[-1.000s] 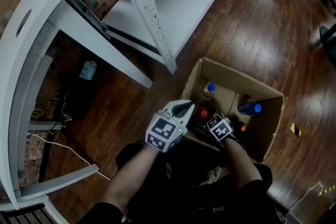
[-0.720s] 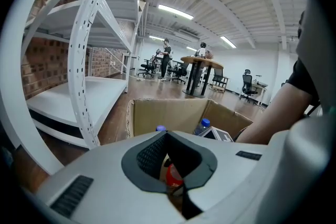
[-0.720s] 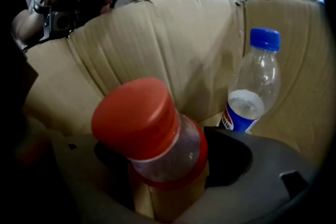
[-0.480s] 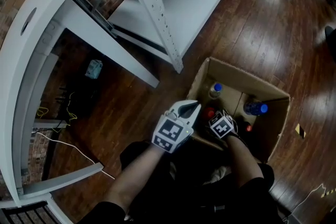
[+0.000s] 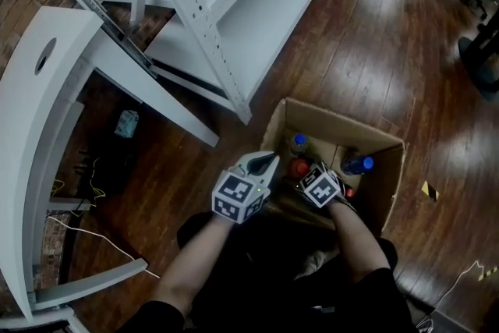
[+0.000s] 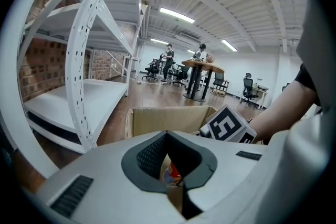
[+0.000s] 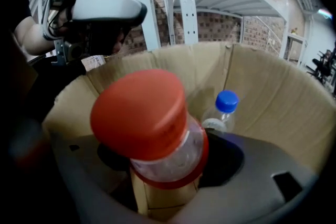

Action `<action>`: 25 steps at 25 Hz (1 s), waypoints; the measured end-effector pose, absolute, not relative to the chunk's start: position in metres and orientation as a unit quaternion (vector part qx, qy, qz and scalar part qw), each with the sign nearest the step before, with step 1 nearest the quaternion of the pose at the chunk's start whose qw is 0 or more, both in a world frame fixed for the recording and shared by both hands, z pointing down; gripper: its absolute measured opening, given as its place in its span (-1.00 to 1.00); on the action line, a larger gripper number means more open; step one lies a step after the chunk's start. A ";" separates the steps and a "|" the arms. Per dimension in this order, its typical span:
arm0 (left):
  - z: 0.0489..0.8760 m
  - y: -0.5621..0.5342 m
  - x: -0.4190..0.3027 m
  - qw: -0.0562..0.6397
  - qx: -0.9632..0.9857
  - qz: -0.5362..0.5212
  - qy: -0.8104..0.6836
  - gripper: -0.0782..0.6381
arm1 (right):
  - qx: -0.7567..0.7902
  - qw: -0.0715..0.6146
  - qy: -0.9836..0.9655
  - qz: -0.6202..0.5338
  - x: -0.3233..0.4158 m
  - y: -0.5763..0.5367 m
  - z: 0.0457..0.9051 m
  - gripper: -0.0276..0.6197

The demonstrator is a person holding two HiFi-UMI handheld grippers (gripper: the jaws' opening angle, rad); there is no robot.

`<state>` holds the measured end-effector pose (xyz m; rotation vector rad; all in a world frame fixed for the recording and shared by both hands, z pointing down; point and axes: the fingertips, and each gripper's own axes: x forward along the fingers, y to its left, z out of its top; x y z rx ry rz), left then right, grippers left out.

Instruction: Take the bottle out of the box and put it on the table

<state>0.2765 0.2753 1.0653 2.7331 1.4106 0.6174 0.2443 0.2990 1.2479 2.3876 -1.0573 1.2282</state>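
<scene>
Closing on bottle (image 7: 140, 118), right gripper (image 7: 165, 160) down-tilted.

box (image 5: 343, 122): brown cardbd, matt
bottle (image 7: 169, 159): clear plastic, glossy
cap (image 7: 139, 115): orange-red plastic, smooth
floor (image 5: 374, 35): dark wood planks, shiny
shelving (image 5: 234, 19): white-painted metal, smooth

Dark wooden plank floor (image 5: 390, 43) carries an open brown cardboard box (image 5: 337, 125) beside a white metal shelving rack (image 5: 234, 27).
</scene>
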 end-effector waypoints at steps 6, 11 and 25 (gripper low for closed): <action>0.968 0.294 0.280 0.009 0.878 0.178 0.444 -0.79 | 0.832 0.115 -0.320 0.438 0.244 0.329 1.137 0.15; 0.845 0.295 0.273 0.001 0.891 0.177 0.418 -0.79 | 0.824 0.106 -0.319 0.456 0.233 0.351 0.995 0.15; 0.506 0.309 0.227 -0.020 0.865 0.182 0.468 -0.79 | 0.859 0.065 -0.288 0.418 0.177 0.371 0.603 0.15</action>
